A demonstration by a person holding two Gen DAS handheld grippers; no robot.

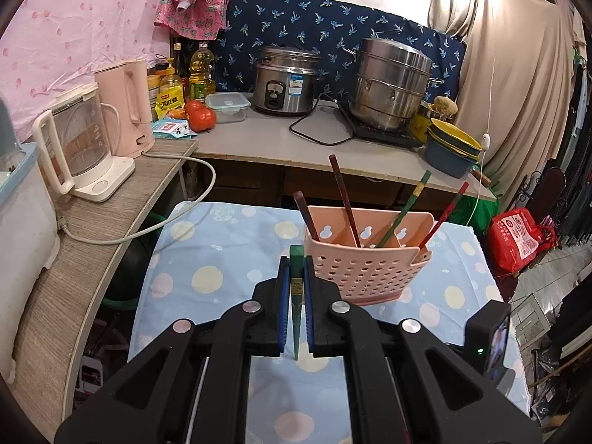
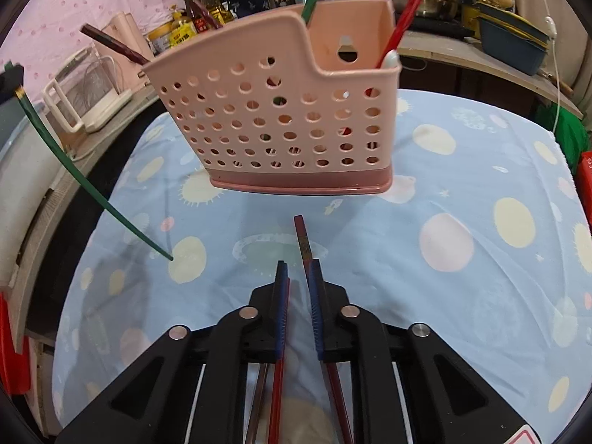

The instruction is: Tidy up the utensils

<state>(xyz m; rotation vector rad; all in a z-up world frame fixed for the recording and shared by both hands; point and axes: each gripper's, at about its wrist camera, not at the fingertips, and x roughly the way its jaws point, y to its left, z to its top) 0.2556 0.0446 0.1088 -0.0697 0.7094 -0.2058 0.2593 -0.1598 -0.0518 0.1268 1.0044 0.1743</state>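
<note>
A pink perforated utensil holder (image 1: 364,255) stands on the blue spotted cloth and fills the right wrist view (image 2: 281,118). It holds brown, green and red chopsticks. My left gripper (image 1: 296,288) is shut on a green chopstick (image 1: 296,296), held upright just left of the holder; the same chopstick (image 2: 74,170) shows at far left in the right wrist view. My right gripper (image 2: 298,277) is slightly open, low over the cloth. A red chopstick (image 2: 302,238) lies on the cloth between its fingers, with other chopsticks under the gripper.
A counter (image 1: 266,140) behind holds a rice cooker (image 1: 285,81), steel steamer pot (image 1: 388,85), tomatoes (image 1: 201,116) and stacked bowls (image 1: 451,144). Kettles (image 1: 81,144) stand on a side shelf at left. A red bag (image 1: 518,236) sits on the floor at right.
</note>
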